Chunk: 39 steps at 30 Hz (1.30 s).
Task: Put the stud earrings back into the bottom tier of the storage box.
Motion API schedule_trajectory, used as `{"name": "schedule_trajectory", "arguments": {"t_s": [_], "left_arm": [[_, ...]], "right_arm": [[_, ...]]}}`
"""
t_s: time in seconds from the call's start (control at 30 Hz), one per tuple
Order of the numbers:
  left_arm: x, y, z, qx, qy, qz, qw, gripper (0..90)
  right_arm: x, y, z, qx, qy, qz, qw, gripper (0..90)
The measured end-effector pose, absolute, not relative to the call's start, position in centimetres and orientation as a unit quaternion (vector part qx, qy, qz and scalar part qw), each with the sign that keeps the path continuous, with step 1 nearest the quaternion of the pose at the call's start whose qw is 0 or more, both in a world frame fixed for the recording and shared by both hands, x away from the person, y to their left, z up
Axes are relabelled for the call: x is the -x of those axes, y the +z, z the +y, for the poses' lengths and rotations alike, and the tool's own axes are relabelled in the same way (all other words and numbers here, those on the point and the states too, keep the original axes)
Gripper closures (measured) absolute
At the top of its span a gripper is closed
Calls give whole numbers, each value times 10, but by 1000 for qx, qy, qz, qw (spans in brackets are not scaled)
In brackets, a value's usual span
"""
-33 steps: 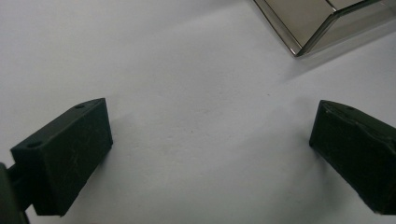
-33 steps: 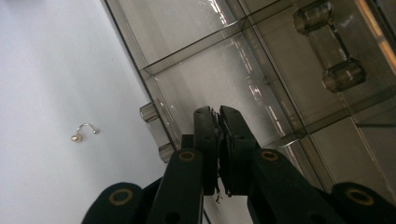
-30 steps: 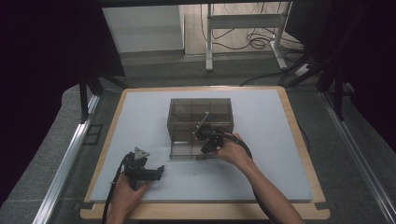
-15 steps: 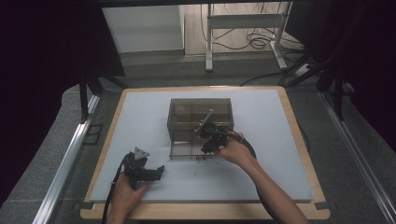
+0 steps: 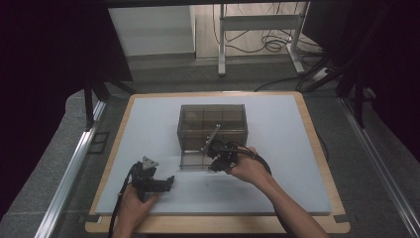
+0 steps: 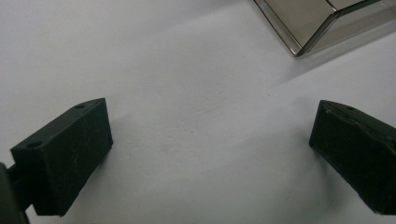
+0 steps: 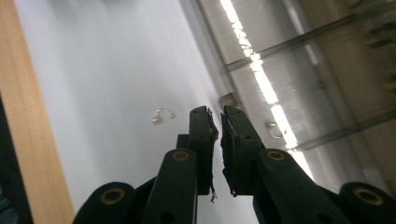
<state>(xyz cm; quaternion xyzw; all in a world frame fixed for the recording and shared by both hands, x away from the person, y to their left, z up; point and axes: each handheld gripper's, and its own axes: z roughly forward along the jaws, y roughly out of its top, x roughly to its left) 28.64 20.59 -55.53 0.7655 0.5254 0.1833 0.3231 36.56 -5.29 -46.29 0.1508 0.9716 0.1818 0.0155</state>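
My right gripper (image 5: 214, 163) was at the near right corner of the clear divided box (image 5: 213, 135), its jaws nearly closed with nothing visible between them. A small ring (image 7: 161, 115) lay on the white mat (image 5: 287, 148) just beside the box. My left gripper (image 5: 166, 182) rested wide open on the mat, near left.

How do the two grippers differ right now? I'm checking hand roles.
The left gripper has its jaws spread wide over bare mat; the right gripper has its jaws nearly together, nothing visible between them. The left sits away from the clear box; the right is at its front edge. Both have black jaws.
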Motion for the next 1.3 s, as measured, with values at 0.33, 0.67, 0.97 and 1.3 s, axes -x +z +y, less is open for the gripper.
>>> {"name": "schedule_trajectory", "arguments": {"t_s": [0.33, 0.67, 0.97, 1.3], "left_arm": [[-286, -555, 206, -766, 183, 525, 323, 0], [-286, -555, 206, -766, 183, 525, 323, 0], [-286, -555, 206, -766, 183, 526, 323, 0], [-286, -555, 206, -766, 183, 525, 322, 0]], "right_arm": [[-350, -483, -42, -123, 167, 978, -5, 833], [-342, -497, -31, -98, 151, 983, -16, 837], [-342, -504, -22, -90, 137, 986, -15, 822], [-342, -503, -17, -98, 117, 988, -10, 851]]}}
